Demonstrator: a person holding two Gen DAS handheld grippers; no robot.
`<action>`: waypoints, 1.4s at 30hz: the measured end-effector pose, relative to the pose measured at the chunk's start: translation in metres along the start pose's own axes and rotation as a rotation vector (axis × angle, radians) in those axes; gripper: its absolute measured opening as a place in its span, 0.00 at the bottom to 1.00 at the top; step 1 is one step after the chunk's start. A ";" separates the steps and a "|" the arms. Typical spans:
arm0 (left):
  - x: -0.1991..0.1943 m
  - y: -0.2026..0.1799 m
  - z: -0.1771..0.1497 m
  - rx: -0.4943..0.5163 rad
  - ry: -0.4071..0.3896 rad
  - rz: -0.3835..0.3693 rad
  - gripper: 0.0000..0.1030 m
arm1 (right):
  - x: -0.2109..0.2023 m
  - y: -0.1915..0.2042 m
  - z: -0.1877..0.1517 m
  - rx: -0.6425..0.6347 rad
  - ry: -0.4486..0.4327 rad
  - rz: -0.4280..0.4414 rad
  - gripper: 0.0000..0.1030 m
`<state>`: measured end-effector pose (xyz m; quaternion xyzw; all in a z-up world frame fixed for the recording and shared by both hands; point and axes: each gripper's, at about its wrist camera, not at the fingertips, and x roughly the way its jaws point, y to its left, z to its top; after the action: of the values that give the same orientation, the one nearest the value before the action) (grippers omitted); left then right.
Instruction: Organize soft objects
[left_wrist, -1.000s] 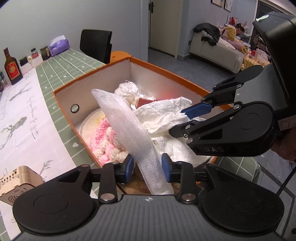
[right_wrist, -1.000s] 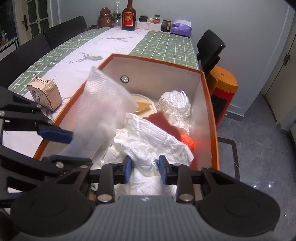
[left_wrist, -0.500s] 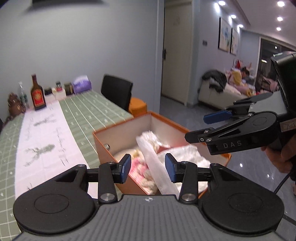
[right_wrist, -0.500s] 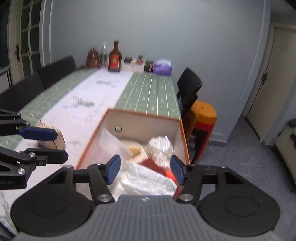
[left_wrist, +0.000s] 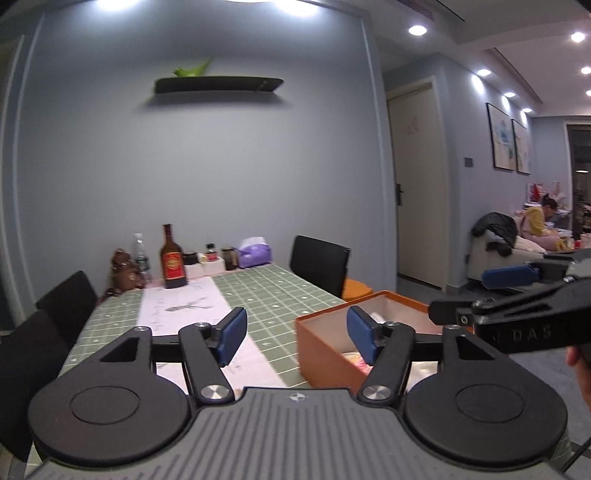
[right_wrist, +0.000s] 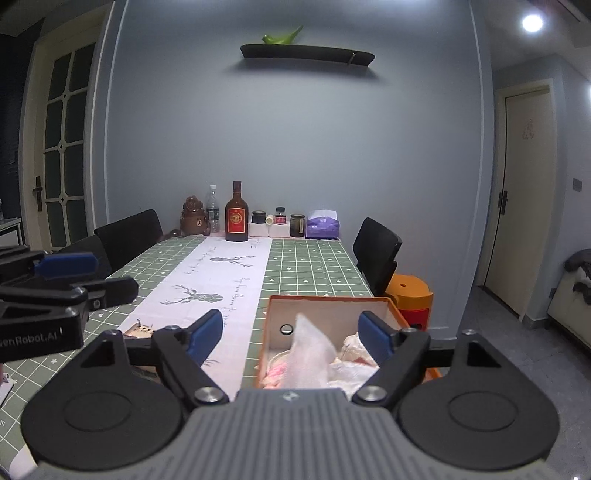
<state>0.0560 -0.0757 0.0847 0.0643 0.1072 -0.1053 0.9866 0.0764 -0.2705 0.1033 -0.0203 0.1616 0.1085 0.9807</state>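
Now | one orange box (right_wrist: 391, 308) | two grippers, left gripper (left_wrist: 295, 338), right gripper (right_wrist: 291, 334) | jaws opening, empty

1. The box (right_wrist: 393, 308) stands on the table (right_wrist: 310, 262), near its right edge.
2. Soft items (right_wrist: 310, 354) lie in the box.
3. The runner (right_wrist: 221, 273) lies left of the box.
4. The bottle (right_wrist: 236, 214) stands at the far end of the table, against the wall.
5. A chair (right_wrist: 376, 254) stands right of the table, behind the box.
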 end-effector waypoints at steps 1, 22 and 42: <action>-0.004 0.002 -0.003 0.003 -0.004 0.021 0.77 | -0.002 0.006 -0.007 0.009 -0.006 -0.011 0.78; 0.010 0.034 -0.082 -0.161 0.239 0.168 0.90 | 0.032 0.045 -0.085 0.066 0.188 -0.095 0.88; 0.014 0.028 -0.083 -0.118 0.256 0.176 0.90 | 0.036 0.040 -0.087 0.064 0.183 -0.115 0.88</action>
<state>0.0594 -0.0393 0.0043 0.0284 0.2321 -0.0028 0.9723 0.0742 -0.2301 0.0093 -0.0078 0.2526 0.0446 0.9665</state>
